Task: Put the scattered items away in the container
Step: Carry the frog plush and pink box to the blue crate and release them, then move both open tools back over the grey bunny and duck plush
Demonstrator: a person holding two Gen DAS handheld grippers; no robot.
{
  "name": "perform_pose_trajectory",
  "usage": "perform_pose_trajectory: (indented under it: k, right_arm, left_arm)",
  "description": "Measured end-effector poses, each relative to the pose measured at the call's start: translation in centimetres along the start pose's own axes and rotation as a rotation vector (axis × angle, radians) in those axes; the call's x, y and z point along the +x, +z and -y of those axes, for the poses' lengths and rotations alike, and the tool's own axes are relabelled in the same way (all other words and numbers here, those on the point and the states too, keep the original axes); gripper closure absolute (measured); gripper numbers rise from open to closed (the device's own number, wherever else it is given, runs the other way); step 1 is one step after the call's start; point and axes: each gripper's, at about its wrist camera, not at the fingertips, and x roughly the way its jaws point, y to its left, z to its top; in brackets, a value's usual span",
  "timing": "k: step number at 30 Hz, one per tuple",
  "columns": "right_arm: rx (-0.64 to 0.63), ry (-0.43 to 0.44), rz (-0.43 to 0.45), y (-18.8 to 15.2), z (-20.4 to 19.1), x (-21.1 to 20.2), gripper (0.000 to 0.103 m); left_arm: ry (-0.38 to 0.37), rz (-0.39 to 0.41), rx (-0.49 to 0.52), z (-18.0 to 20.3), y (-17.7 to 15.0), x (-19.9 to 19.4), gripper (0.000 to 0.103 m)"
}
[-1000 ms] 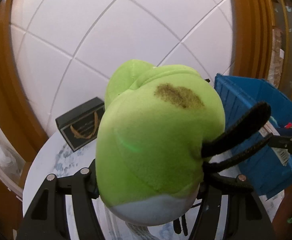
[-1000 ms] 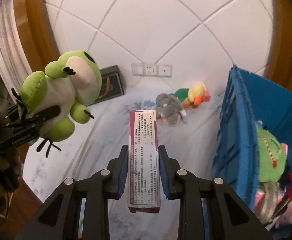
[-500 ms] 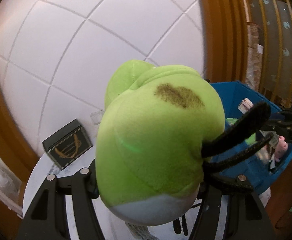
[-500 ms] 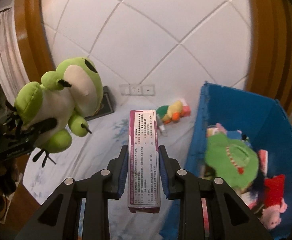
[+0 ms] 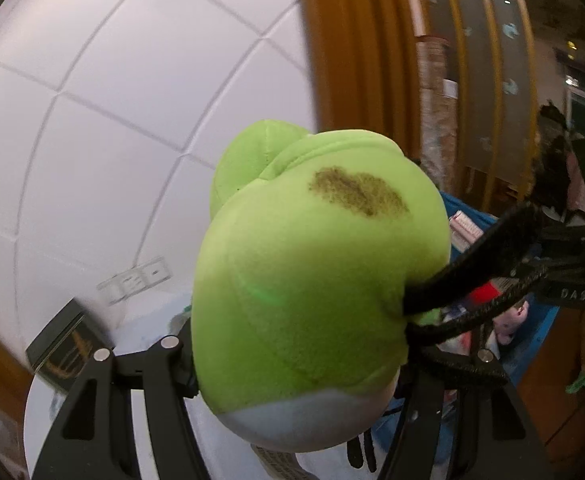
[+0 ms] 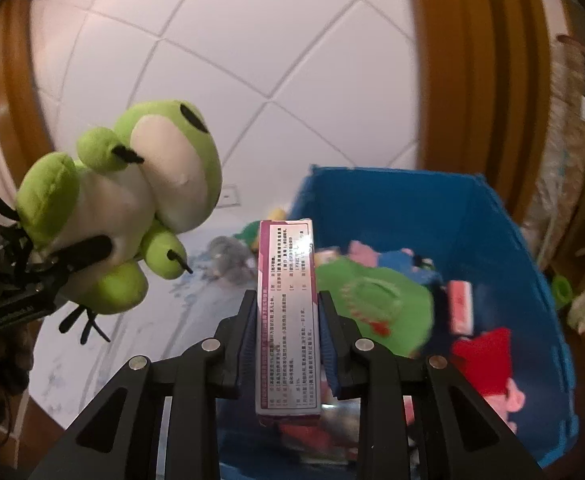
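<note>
Over blue bin (image 6: 492, 216) | right tool (image 6: 286, 344) clamps box (image 6: 286, 320) | left tool (image 5: 292, 364) clamps frog (image 5: 312, 280)

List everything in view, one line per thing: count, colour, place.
frog plush: one, green and white, held in the air left of the bin.
pink box: one, pink and white with printed text, clamped over the bin's near edge.
blue bin: one, blue, right side of the table, holding mixed toys and packets.
grey plush: one, grey, on the table, blurred.
dark box: one, black with gold print, at the table's back left.
table: one, white with a faint blue pattern.
left gripper: black, closed on the frog plush.
right gripper: black, closed on the pink box.
</note>
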Motion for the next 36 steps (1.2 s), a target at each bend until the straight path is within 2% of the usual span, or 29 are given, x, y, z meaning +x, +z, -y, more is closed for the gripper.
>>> perform_pose_trajectory:
  k: [8,15,16,18,20,21,22,25,30,36]
  right_arm:
    - [0.091,-0.082,-0.011,-0.9,6.6,-0.5,0.075]
    - [0.157,-0.140,-0.017,-1.4,10.8,-0.2,0.075]
    - [0.161,-0.148,-0.018,-1.4,11.3,-0.2,0.075]
    - [0.163,-0.160,-0.030,-1.5,11.5,0.0,0.073]
    - [0.146,-0.187,-0.066,-1.5,11.7,0.8,0.047]
    - [0.137,-0.200,-0.080,-1.6,11.7,1.2,0.010]
    - [0.133,-0.204,-0.069,-1.8,11.7,1.1,0.002]
    - [0.145,-0.198,-0.077,-2.6,11.8,1.4,0.000]
    - [0.161,-0.189,-0.089,-3.2,11.6,2.1,0.000]
    - [0.124,-0.146,-0.088,-2.6,7.7,3.0,0.000]
  left_arm:
    - [-0.086,0.000,0.084,4.8,4.7,4.3,0.040]
    - [-0.139,-0.013,0.133,8.1,9.1,8.1,0.038]
    - [-0.153,-0.015,0.137,8.5,9.7,8.5,0.036]
    - [-0.185,-0.034,0.136,9.0,10.7,9.4,0.015]
    - [-0.166,-0.060,0.147,9.5,11.4,10.5,0.007]
    - [-0.140,-0.062,0.152,9.5,11.5,10.8,0.007]
    - [-0.117,-0.059,0.152,9.2,11.5,11.0,0.007]
    - [-0.103,-0.067,0.125,7.8,11.2,11.1,0.007]
    - [-0.050,-0.070,0.092,3.7,8.7,9.9,0.007]
    - [0.013,-0.117,0.017,-2.0,3.5,8.0,0.007]
